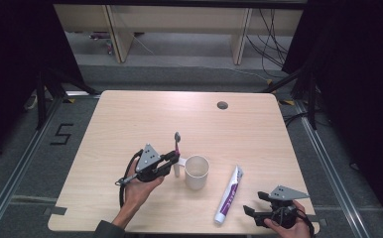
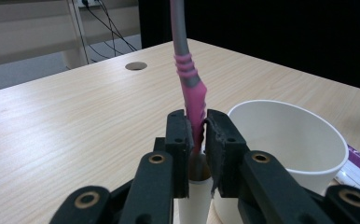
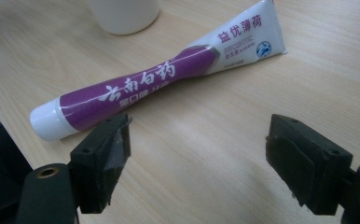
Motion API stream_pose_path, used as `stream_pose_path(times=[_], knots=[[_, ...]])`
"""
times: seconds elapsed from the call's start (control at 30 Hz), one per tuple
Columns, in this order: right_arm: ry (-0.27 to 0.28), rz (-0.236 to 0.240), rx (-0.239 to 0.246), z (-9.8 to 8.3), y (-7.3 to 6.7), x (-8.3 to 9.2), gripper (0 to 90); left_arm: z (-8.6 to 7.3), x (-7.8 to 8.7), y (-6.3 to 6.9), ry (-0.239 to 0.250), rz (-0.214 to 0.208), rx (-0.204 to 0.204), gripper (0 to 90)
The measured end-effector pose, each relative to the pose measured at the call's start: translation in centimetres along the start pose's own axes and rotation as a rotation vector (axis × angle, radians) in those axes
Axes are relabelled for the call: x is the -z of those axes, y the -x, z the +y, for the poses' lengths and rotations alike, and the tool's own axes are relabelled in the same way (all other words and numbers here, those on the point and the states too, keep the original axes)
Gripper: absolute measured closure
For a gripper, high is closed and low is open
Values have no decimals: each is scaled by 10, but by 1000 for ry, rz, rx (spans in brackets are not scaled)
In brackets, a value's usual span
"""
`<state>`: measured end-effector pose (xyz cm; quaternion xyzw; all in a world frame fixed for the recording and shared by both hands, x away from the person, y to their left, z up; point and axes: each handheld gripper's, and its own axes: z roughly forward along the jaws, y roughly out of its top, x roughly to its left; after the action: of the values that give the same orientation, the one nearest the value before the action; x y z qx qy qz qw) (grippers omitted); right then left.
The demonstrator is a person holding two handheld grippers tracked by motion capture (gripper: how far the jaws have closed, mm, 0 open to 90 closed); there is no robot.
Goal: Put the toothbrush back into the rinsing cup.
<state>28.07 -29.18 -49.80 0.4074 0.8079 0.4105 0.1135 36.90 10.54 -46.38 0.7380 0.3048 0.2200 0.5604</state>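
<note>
A pink and grey toothbrush (image 1: 176, 144) stands upright just left of a white cup (image 1: 197, 172), head up. My left gripper (image 1: 173, 158) is shut on its pink handle; in the left gripper view the pads (image 2: 178, 135) press on the toothbrush (image 2: 193, 93) from both sides, with the cup (image 2: 285, 135) close at the right. A purple and white toothpaste tube (image 1: 229, 196) lies flat right of the cup, cap toward the near edge. My right gripper (image 1: 254, 202) rests open near the table's front right corner; in its view the right gripper (image 3: 199, 135) has nothing between its pads, and the tube (image 3: 136, 88) lies just ahead.
The light wood table (image 1: 130, 119) has a round cable hole (image 1: 223, 105) near its far edge. Wooden furniture legs and loose cables stand on the floor beyond the table. Dark curtains hang at both sides.
</note>
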Motion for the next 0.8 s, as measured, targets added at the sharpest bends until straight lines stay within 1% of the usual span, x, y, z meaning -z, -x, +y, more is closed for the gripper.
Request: stream_pose_path(times=[0.07, 0.1, 0.13, 0.17, 0.23, 0.27, 0.3, 0.33, 0.37, 0.4, 0.43, 0.47, 0.5, 0.53, 0.57, 0.6, 0.63, 0.67, 0.7, 0.73, 0.77, 0.8], knots=[[-1, 0, -2, 0, 0, 0, 230, 0, 1, 0, -14, -7, 0, 760], [-1, 0, -1, 0, 0, 0, 230, 0, 1, 0, -16, -7, 1, 732], [-3, 11, -8, 0, 0, -1, 230, 0, 1, -1, -15, -4, 4, 686], [-4, 12, -8, 0, 0, -1, 230, 1, 3, -1, -22, 7, 4, 640], [-3, 11, -10, 0, 0, -1, 230, 2, 3, -1, -11, 23, 5, 547], [-4, 12, -10, 0, 0, 0, 230, 3, 4, -1, -19, 35, 12, 493], [-3, 12, -10, 0, 0, 0, 230, 4, 5, -2, -18, 38, 9, 460], [-2, 5, -6, 0, 0, -1, 230, 4, 6, -2, -10, 41, 12, 447], [-5, -3, -15, 0, 0, -1, 230, 5, 7, -2, -7, 40, 17, 424], [-4, -2, -13, 0, 0, -1, 230, 5, 9, -2, -11, 46, 22, 394], [-1, -2, -2, 0, 0, 0, 230, 6, 10, -2, -15, 40, 24, 371], [-2, 7, -13, 0, 0, 0, 230, 6, 12, -1, -15, 39, 26, 356], [1, -2, -3, 0, 0, -1, 230, 7, 14, -1, -19, 38, 27, 341], [-2, -4, -8, 0, 0, 0, 230, 8, 16, -1, -15, 39, 31, 329], [-2, 7, -14, 0, 0, 0, 230, 8, 19, 0, -13, 40, 38, 321], [0, -4, -9, 0, 0, 1, 230, 9, 22, 0, -15, 38, 39, 319], [4, -9, -6, 0, 0, 0, 230, 9, 27, 1, -25, 43, 38, 315], [5, -11, -5, 0, 0, 0, 230, 8, 30, 2, -29, 40, 39, 307], [1, -6, -15, 0, 0, -1, 230, 8, 33, 2, -32, 37, 42, 302], [2, 5, -12, 0, 0, 0, 230, 7, 37, 3, -39, 36, 41, 302], [4, -10, -5, 0, 0, 0, 230, 6, 40, 4, -45, 34, 39, 302], [2, -10, -13, 0, 0, 0, 230, 5, 44, 4, -43, 35, 43, 301]])
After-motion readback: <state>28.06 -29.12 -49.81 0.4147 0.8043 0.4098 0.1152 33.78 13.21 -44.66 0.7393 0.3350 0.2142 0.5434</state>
